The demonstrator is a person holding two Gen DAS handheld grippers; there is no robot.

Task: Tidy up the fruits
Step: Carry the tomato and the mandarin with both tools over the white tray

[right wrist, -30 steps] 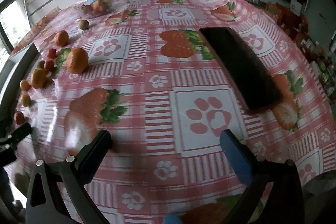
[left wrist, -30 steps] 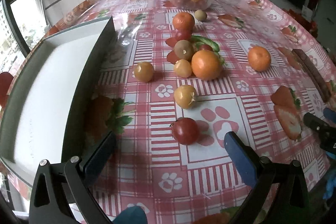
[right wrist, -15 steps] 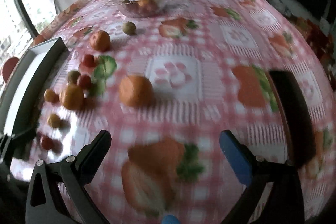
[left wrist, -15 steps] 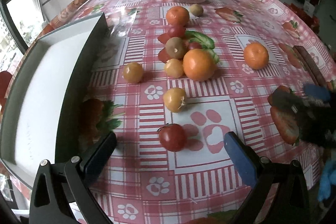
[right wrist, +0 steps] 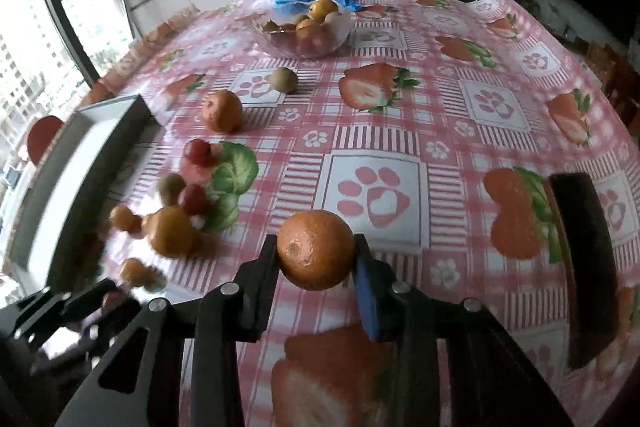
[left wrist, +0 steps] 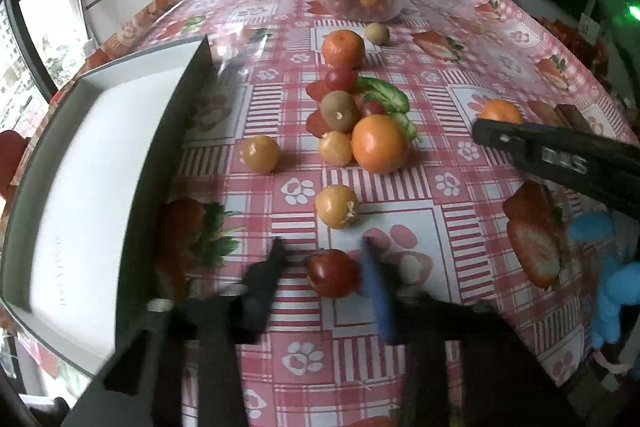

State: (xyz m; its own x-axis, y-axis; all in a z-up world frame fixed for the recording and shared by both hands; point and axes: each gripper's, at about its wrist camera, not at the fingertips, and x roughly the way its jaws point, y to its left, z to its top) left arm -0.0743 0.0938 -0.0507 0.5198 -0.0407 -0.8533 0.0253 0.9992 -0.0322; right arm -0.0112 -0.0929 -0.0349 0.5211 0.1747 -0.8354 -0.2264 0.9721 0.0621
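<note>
In the left wrist view my left gripper (left wrist: 326, 271) is shut on a small red tomato (left wrist: 332, 273) that rests on the checked tablecloth near the front. In the right wrist view an orange (right wrist: 316, 255) sits between the fingers of my right gripper (right wrist: 316, 261). Its jaws are closing and both pads touch the orange. More fruit lies loose beyond: a large orange (left wrist: 378, 143), a kiwi (left wrist: 340, 111), two yellow fruits (left wrist: 336, 207) (left wrist: 260, 153) and a mandarin (left wrist: 343, 47). A grey tray (left wrist: 176, 131) with a white inside stands at the left.
A glass bowl (right wrist: 340, 27) of fruit stands at the far side with a lone kiwi (right wrist: 283, 79) before it. A dark brown slab (right wrist: 580, 267) lies at the right. A blue-gloved hand (left wrist: 616, 279) shows at the right edge of the left wrist view.
My left gripper's jaws went from wide open to shut around the tomato. My right gripper swung left across the table to the lone orange and closed around it.
</note>
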